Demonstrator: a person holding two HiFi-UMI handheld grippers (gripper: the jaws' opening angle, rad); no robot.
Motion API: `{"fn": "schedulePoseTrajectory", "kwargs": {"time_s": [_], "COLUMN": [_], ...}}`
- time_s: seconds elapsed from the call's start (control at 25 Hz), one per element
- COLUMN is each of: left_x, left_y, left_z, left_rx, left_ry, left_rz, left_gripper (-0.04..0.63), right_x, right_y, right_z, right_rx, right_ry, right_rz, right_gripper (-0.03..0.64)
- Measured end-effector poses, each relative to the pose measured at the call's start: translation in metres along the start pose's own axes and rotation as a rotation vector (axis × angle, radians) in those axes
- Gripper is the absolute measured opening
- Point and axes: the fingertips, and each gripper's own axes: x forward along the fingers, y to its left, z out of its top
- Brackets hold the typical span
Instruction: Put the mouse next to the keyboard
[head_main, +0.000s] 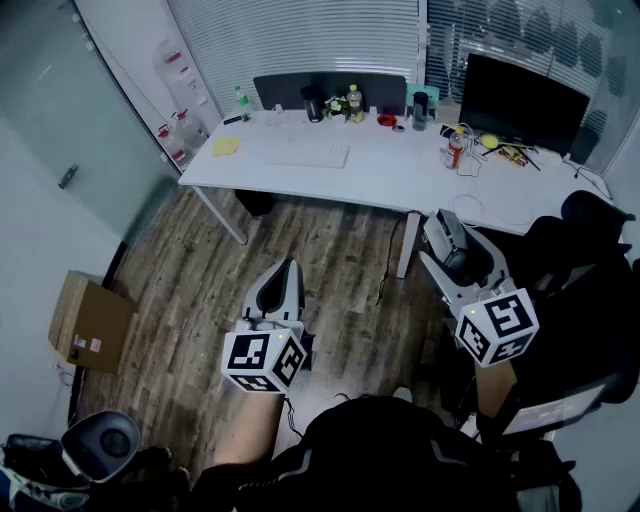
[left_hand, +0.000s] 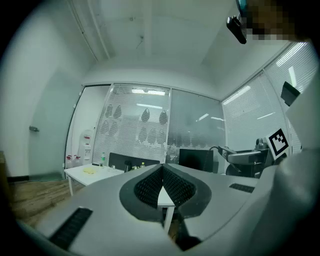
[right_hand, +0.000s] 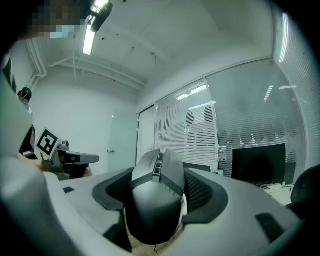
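Observation:
A dark mouse (right_hand: 154, 205) sits nose-up between the jaws of my right gripper (right_hand: 159, 189), whose pads press on its sides. In the head view that gripper (head_main: 447, 240) hangs over the wooden floor, short of the white desk (head_main: 400, 187), with the mouse (head_main: 462, 264) in it. The white keyboard (head_main: 310, 155) lies on the desk's left half, far from both grippers. My left gripper (head_main: 284, 275) is held low over the floor at the left. In the left gripper view its jaws (left_hand: 162, 176) stand together with nothing between them.
A black monitor (head_main: 525, 100) stands at the desk's back right, with bottles, cups and small items (head_main: 352, 103) along the back edge. A black office chair (head_main: 590, 270) is at my right. A cardboard box (head_main: 90, 320) sits on the floor at the left.

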Motion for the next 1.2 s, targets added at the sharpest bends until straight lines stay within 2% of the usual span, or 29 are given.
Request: {"fn": "schedulePoseTrajectory", "kwargs": {"time_s": [0.4,0.64,0.96,1.2], "left_x": [-0.008,-0.012,-0.025,-0.031], "left_y": [-0.005,-0.004,0.032,0.066], "left_z": [-0.003,-0.003,-0.002,0.001], "left_rx": [-0.01,0.01,0.042,0.031], "left_ry": [0.006,0.008,0.014,-0.001], "left_rz": [0.011,0.02,0.034,0.011], "left_gripper": [0.03,0.031,0.03,0.03], "right_x": [-0.012,-0.012,0.007,0.027], "right_y": [-0.002,-0.003,0.019,0.046], "right_z": [0.0,0.002,0.004,0.011], "right_rx": [0.019,0.048,0.049,0.024], "right_ry": [-0.007,-0.02,-0.027,-0.037], "right_rz": [-0.011,-0.01,-0.019,-0.034], "right_gripper": [0.302,0.302,0.302,0.302]}}
